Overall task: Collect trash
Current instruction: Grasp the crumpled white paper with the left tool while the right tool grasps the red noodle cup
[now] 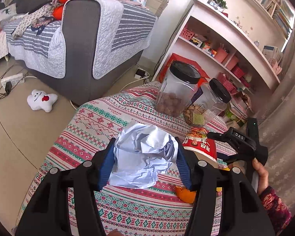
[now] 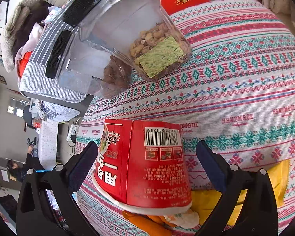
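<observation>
Two claws, two bits of trash on the patterned tablecloth (image 1: 100, 116). Left claw (image 1: 145, 165) squeezes the crumpled paper (image 1: 141, 157). Just right of the paper, the upside-down noodle cup (image 2: 143, 163) stands between the right claw (image 2: 147, 165)'s open fingers, not touched.

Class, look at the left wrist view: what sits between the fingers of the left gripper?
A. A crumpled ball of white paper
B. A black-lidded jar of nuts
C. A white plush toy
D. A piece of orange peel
A: the crumpled paper fills the gap between the blue pads of the left gripper, over the patterned tablecloth.
</observation>
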